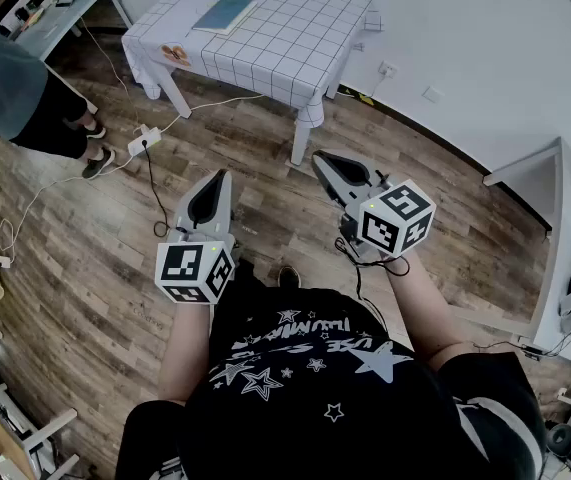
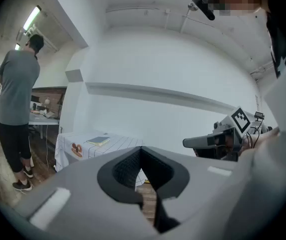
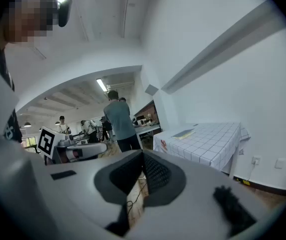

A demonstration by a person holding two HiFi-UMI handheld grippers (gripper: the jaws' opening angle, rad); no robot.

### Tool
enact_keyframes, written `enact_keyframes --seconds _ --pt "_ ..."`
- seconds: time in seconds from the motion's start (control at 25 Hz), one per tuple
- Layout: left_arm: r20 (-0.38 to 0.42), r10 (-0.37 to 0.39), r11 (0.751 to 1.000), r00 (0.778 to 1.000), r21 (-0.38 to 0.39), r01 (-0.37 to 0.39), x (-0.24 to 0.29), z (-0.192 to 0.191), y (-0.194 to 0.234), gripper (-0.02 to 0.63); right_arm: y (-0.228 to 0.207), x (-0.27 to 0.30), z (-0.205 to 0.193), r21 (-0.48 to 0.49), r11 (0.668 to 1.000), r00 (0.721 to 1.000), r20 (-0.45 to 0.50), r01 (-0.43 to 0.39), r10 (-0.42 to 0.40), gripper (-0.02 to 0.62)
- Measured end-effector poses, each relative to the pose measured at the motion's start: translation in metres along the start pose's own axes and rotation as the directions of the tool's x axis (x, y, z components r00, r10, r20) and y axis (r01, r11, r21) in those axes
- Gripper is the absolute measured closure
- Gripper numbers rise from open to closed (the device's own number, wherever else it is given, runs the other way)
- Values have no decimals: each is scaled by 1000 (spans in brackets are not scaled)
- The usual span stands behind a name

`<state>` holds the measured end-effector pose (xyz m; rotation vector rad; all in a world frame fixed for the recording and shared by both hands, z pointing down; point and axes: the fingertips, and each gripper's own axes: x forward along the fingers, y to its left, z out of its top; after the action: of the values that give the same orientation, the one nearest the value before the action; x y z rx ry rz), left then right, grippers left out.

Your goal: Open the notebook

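A teal notebook (image 1: 225, 12) lies closed on a table under a white checked cloth (image 1: 300, 43), far ahead across the wooden floor. It also shows in the left gripper view as the notebook (image 2: 98, 141) and in the right gripper view as the notebook (image 3: 184, 133). My left gripper (image 1: 220, 176) is held out near waist height, well short of the table, jaws together with nothing between them (image 2: 141, 148). My right gripper (image 1: 320, 156) is beside it, also shut and empty (image 3: 143, 151).
A person in a grey shirt (image 1: 5, 78) stands at the left near a desk. A white power strip (image 1: 143, 140) and its cables lie on the floor between me and the table. A white cabinet (image 1: 555, 198) stands at the right by the wall.
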<state>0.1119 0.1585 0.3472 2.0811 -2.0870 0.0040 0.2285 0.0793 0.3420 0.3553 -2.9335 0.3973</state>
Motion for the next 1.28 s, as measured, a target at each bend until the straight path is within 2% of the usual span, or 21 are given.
enact_keyframes --seconds 0.24,0.68,0.96,1.04,1.16,1.28 --pt "28 13 1000 1000 15 -13 -4 9 13 597 2 7 -4 7 1000 1000 9 3 -3 579" --pt "-1 -28 1000 1000 7 28 -21 11 46 597 29 43 1 17 1000 1000 -10 23 -23 578" --pt "-9 -40 999 999 11 40 -33 16 78 597 55 75 10 -23 999 999 -13 40 -41 578" --pt "-14 -34 999 999 32 34 -35 17 89 597 59 84 10 -24 998 998 -19 53 -53 578" --pt "-30 -36 993 999 113 39 -38 15 101 597 64 103 10 -41 997 997 -27 66 -67 578" --pt "-30 -57 992 998 110 60 -42 14 112 597 69 124 17 -77 994 997 -25 75 -77 578"
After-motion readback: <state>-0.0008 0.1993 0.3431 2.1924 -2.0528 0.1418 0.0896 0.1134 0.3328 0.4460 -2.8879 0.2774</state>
